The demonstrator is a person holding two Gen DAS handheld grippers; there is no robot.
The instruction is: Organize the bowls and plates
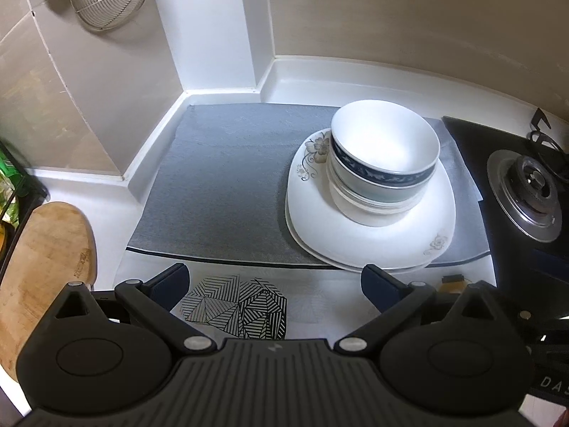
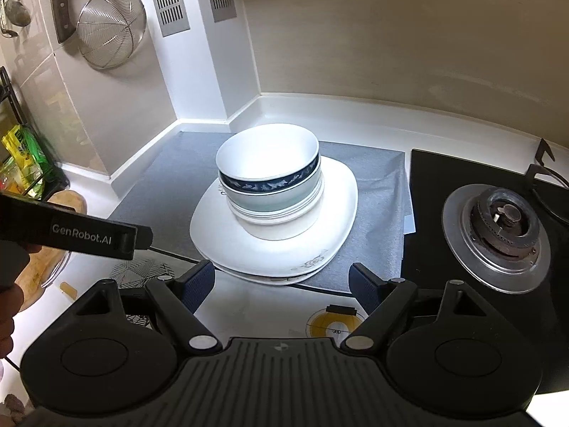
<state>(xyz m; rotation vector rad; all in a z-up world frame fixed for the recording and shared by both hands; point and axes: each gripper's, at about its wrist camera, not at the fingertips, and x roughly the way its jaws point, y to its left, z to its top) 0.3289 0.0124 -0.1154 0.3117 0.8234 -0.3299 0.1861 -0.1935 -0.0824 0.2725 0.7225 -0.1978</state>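
Observation:
A stack of bowls, the top one white with a dark blue patterned band, sits on stacked white square plates with flower prints, on a grey mat. The same stack of bowls and plates shows in the right wrist view. My left gripper is open and empty, in front of the mat and left of the plates. My right gripper is open and empty, just in front of the plates' near edge.
A gas burner on a black hob lies right of the mat. A wooden cutting board lies at the left. A wire strainer and a knife hang on the wall. The left gripper's body shows at the left.

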